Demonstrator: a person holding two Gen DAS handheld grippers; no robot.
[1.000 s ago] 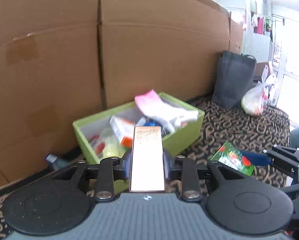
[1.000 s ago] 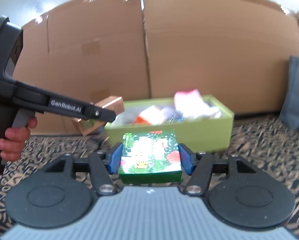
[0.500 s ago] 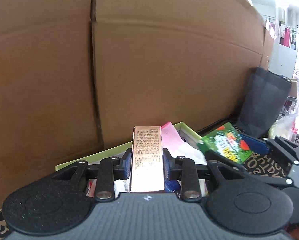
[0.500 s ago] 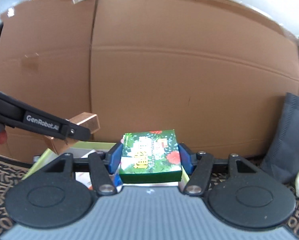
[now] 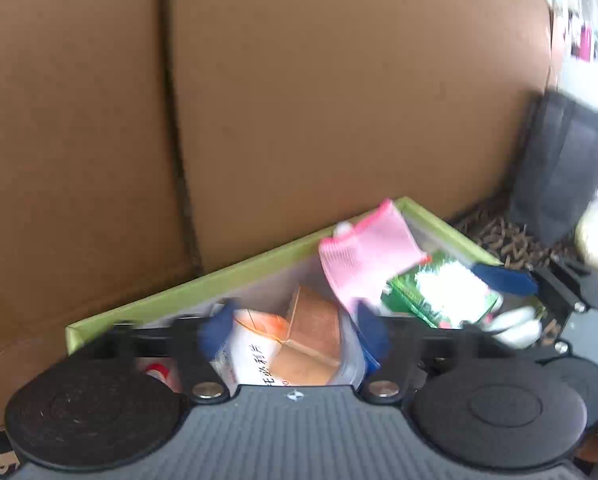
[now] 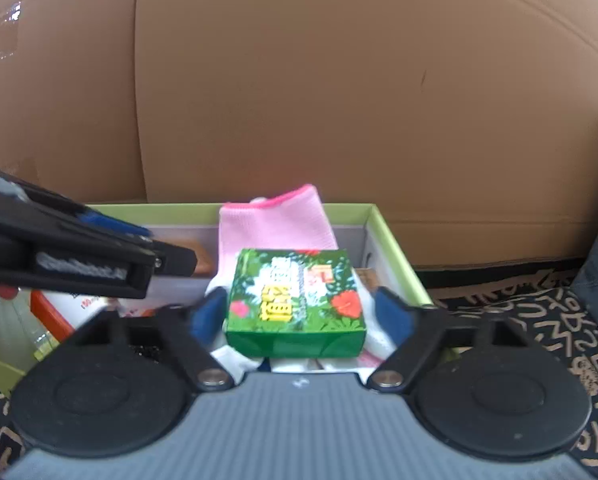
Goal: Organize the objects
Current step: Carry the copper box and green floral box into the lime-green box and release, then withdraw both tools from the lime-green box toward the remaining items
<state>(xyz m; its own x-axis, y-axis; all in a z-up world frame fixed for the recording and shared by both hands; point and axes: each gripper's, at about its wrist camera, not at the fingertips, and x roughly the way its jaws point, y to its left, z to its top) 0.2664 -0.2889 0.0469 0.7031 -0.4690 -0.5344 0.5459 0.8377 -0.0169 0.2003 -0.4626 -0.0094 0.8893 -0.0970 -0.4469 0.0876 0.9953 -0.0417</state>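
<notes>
A green bin (image 5: 187, 300) stands against the cardboard wall and holds several items. My left gripper (image 5: 295, 332) is open above the bin; the copper box (image 5: 311, 340) lies in the bin between its fingers, on a white packet. My right gripper (image 6: 299, 312) is open; the green floral box (image 6: 297, 300) rests between its fingers on a pink sock (image 6: 277, 224) inside the bin (image 6: 395, 252), apart from both pads. The green box also shows in the left wrist view (image 5: 439, 296), with the pink sock (image 5: 367, 252).
Tall cardboard sheets (image 6: 339, 80) back the bin. A dark bag (image 5: 559, 168) stands to the right. The patterned cloth (image 6: 539, 312) covers the surface. The left gripper's arm (image 6: 79, 260) crosses the right wrist view.
Both grippers have opened over the bin. The copper box has dropped from the left gripper into the bin, and the green box now rests loose on the sock.
</notes>
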